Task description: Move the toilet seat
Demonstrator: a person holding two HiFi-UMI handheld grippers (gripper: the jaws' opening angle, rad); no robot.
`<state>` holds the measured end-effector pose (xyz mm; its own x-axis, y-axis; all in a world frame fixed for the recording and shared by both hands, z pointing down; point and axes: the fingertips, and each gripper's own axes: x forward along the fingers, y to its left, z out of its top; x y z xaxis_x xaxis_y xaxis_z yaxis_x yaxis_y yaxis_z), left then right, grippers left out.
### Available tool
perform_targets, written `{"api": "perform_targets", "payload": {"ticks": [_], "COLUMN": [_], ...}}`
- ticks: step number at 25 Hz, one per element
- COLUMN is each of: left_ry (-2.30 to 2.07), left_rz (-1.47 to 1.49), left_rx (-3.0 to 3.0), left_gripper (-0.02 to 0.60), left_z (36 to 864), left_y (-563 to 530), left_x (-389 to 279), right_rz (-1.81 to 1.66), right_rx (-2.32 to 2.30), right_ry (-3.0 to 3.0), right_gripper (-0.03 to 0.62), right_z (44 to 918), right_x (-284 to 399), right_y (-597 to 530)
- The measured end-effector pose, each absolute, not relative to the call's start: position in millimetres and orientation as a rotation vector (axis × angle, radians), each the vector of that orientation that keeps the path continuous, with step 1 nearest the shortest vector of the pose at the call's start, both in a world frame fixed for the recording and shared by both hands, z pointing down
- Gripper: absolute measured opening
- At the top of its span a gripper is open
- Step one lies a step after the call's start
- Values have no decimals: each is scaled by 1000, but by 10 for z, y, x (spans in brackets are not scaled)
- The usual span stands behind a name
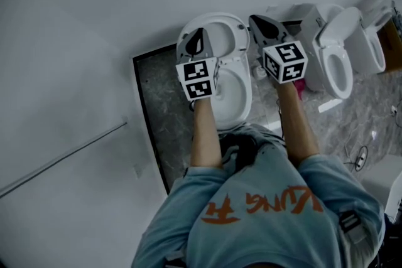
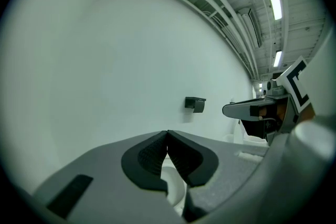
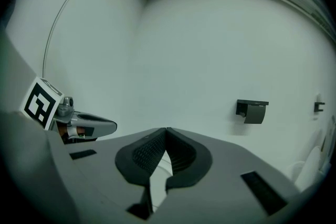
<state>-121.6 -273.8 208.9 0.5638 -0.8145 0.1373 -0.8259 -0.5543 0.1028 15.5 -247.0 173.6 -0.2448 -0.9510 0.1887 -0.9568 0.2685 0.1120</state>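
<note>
In the head view, the person stood over a white toilet set against the wall. The left tongs and right tongs were both held up in the air above its back end and touched nothing. The toilet seat appeared to stand raised at the rear of the bowl, though the steep angle left it unclear whether that oval was the seat, the lid or both. A second toilet stood off to the right, well apart. In the left gripper view, the left tongs were fully closed, pad against pad, with nothing pinched. Only a sliver of white porcelain showed below them, and a dark wall holder hung ahead. In the right gripper view, the right tongs were likewise pressed together and empty, aimed at the bare wall and the same holder. Judged from this, no contact with the seat existed. Either the seat already sat where it was wanted or the move was yet to start, and the pictures did not settle which.
</note>
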Motion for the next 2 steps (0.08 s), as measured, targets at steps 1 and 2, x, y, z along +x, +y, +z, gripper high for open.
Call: {"api": "perform_targets", "payload": {"ticks": [1, 2], "left_ry": [-1395, -1395], "left_rz": [112, 114], "left_rx": [2633, 2628], "left_gripper": [2, 3], "left_z": [2104, 2121], "left_y": [-2742, -2745], "left_x": [-1197, -1176], "right_rz": [38, 38], "right_rx": [1776, 1775], "right_ry": [-2320, -2320], "right_gripper": [0, 0], "right_z": [1732, 1729], "right_x": [180, 208], "right_y": [-2475, -2479]}}
